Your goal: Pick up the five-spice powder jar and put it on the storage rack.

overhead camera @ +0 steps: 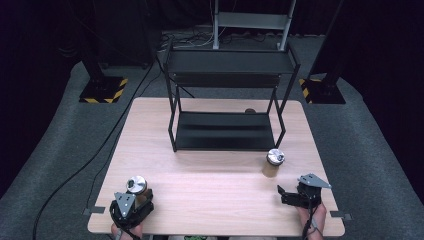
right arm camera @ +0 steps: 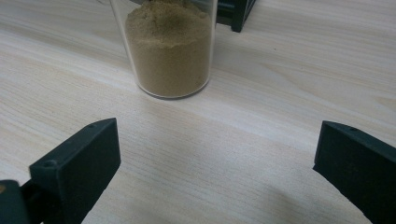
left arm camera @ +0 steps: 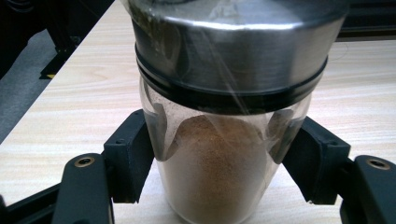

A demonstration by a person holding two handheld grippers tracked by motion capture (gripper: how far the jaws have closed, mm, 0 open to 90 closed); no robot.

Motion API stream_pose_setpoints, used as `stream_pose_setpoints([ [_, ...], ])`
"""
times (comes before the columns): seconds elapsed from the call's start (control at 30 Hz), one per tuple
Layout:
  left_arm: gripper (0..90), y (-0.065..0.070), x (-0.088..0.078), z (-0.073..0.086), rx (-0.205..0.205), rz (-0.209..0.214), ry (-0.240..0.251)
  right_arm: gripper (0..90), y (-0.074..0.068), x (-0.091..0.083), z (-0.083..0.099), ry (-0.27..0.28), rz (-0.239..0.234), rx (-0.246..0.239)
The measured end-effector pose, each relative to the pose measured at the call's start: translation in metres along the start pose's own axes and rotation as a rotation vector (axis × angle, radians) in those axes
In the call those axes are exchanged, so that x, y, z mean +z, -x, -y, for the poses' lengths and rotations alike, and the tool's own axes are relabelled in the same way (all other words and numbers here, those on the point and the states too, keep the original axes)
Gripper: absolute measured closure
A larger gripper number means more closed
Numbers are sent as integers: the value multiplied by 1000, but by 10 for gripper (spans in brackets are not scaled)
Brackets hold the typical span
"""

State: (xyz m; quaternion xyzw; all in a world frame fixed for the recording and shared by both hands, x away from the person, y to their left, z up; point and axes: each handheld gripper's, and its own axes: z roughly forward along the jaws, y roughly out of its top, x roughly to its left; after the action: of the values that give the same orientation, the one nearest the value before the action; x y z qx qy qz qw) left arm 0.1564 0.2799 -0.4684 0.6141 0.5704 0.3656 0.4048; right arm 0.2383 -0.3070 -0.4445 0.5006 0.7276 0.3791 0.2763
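Two glass jars of brown powder with silver lids stand on the wooden table [overhead camera: 215,185]. The left jar [overhead camera: 136,185] is near the front left corner, and my left gripper [overhead camera: 138,196] is shut on it. In the left gripper view the jar [left arm camera: 224,93] sits upright between the black pads [left arm camera: 133,154], which press on its glass sides. The right jar [overhead camera: 273,162] stands free at the front right of the rack. My right gripper [overhead camera: 284,196] is open just short of it. In the right gripper view that jar [right arm camera: 170,51] stands ahead of the wide-spread gripper [right arm camera: 215,154].
A black two-tier metal rack [overhead camera: 227,130] stands at the back middle of the table, both shelves bare. A small brown object [overhead camera: 250,111] shows behind its lower shelf. Cables run over the grey floor to the left. Bare tabletop lies between the two grippers.
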Motion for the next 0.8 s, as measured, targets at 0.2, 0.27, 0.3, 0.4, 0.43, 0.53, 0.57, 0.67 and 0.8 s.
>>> stream_pose_setpoints([
  [0.2,309,3,0,-4,10,15,3,0,0,0,-1,-4,1,-3],
  [0.27,309,4,1,-5,14,20,1,0,0,0,0,-3,0,-3],
  [0.3,309,4,1,-6,16,23,1,0,0,0,0,-2,1,-2],
  [0.4,308,6,2,-8,26,34,0,0,-1,0,-1,-4,1,-4],
  [0.43,308,6,3,-9,28,36,-1,0,-1,0,-1,-4,0,-4],
  [0.53,308,8,4,-11,37,47,-4,0,-1,0,-1,-6,2,-6],
  [0.57,309,9,4,-12,40,50,-4,0,-1,0,-1,-6,2,-7],
  [0.67,309,10,5,-13,47,58,-4,0,-1,1,-1,-6,1,-7],
  [0.8,309,12,7,-15,52,66,-4,0,-1,1,-1,-8,1,-9],
])
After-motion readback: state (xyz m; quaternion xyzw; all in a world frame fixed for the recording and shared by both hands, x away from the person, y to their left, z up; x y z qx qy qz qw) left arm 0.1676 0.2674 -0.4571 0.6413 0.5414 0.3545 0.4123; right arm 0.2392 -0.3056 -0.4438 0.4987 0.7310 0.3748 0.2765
